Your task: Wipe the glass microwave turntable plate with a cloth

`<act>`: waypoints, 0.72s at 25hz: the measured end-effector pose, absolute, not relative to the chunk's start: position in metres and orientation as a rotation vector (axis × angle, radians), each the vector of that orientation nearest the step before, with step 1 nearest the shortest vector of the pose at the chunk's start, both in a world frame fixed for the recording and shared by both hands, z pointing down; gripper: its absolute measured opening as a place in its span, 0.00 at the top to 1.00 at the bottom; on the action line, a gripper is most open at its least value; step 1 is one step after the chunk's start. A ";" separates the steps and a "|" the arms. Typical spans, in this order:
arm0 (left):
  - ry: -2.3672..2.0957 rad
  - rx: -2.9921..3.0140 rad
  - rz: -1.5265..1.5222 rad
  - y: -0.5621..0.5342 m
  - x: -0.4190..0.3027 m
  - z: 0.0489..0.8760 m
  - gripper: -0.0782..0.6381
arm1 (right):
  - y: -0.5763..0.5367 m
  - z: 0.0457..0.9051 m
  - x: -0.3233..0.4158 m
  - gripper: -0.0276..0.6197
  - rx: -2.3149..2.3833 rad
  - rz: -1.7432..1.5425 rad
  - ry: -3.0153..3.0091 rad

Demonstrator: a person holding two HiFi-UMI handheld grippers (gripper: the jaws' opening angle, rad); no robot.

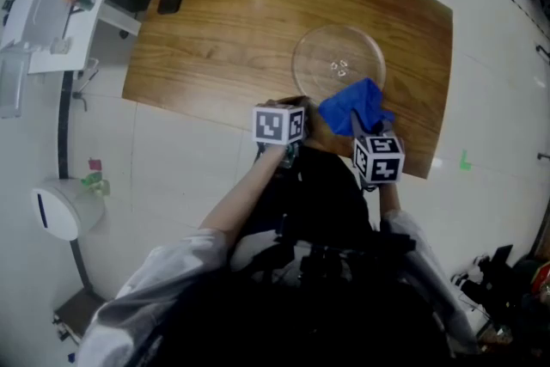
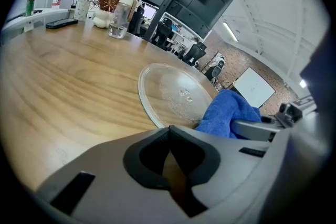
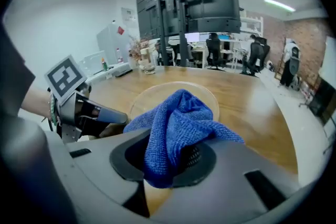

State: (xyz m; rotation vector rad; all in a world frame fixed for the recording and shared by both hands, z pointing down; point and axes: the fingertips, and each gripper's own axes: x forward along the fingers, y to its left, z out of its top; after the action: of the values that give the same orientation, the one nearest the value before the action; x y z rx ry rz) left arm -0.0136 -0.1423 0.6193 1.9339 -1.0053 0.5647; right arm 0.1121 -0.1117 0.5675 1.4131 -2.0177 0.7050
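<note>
The wooden table [image 1: 215, 39] lay under the glass plate [image 1: 338, 64], which sat loose on the smooth wood, nearer the person's edge than the far one. In my judgement that was the main risk: a firm push could make the plate slide or spin instead of being wiped, and a pull toward the person could carry it to the table's edge. The blue cloth [image 3: 178, 123] hung bunched over the plate's near rim, so a hard part of the tool might meet the glass before the fabric did, and the bunch could work out of its pinch if it dragged. The right gripper [image 3: 170, 162], on the person's side of the plate, had its jaws clamped on that cloth. The left gripper [image 2: 169, 134], just short of the plate's near rim, had its jaws closed together on nothing, so nothing steadied the plate.
</note>
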 end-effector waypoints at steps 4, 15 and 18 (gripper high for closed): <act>-0.994 1.960 0.573 -0.142 -0.012 0.620 0.90 | -0.107 0.571 0.151 0.83 1.595 0.877 -1.957; -0.982 1.977 0.502 -0.143 -0.014 0.616 0.90 | -0.088 0.563 0.174 0.83 1.770 0.966 -1.929; -0.982 1.922 0.408 -0.148 -0.021 0.613 0.90 | -0.087 0.549 0.170 0.83 1.791 0.959 -1.956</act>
State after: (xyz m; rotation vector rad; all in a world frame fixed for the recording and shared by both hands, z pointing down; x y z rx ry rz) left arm -0.0207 -0.1477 0.6134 1.9222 -0.9822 0.4076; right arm 0.1695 -0.0869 0.5489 1.7913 -1.9564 0.9587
